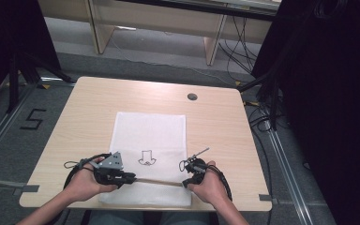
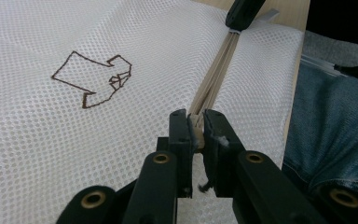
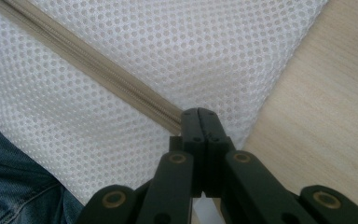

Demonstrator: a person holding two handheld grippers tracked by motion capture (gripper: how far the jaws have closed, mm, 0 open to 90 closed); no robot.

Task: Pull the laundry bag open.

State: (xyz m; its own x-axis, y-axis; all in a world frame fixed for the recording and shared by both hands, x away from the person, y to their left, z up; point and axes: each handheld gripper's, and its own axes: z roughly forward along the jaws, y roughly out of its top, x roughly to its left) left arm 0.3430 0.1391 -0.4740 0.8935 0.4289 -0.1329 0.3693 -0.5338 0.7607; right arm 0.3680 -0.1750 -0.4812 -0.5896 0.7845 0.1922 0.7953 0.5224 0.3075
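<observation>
The left gripper (image 2: 196, 128) has its jaws closed on one end of the beige zipper (image 2: 214, 74); in the left gripper view a small pale piece, maybe the zipper's end tab, is pinched between the pads. In the high view this gripper (image 1: 132, 177) is at the lower left of the frame, held by the left hand (image 1: 85, 183).

The right gripper (image 3: 199, 114) is fully closed, its two jaws pressed together at the other end of the zipper (image 3: 98, 63). It seems to hold that end, but the contact is hidden behind the jaws. In the high view it (image 1: 187, 182) is at the lower right, in the right hand (image 1: 209, 186).

The zipper (image 1: 157, 181) runs straight between the two grippers, across the lower part of the white mesh bag (image 1: 150, 129). The bag lies flat on the wooden surface (image 1: 84, 108), in the centre of the frame. A small brown drawing (image 1: 146, 158) is on the bag, just above the zipper, between the hands. Blue jeans (image 2: 335, 116) appear at the right edge of the left gripper view.
</observation>
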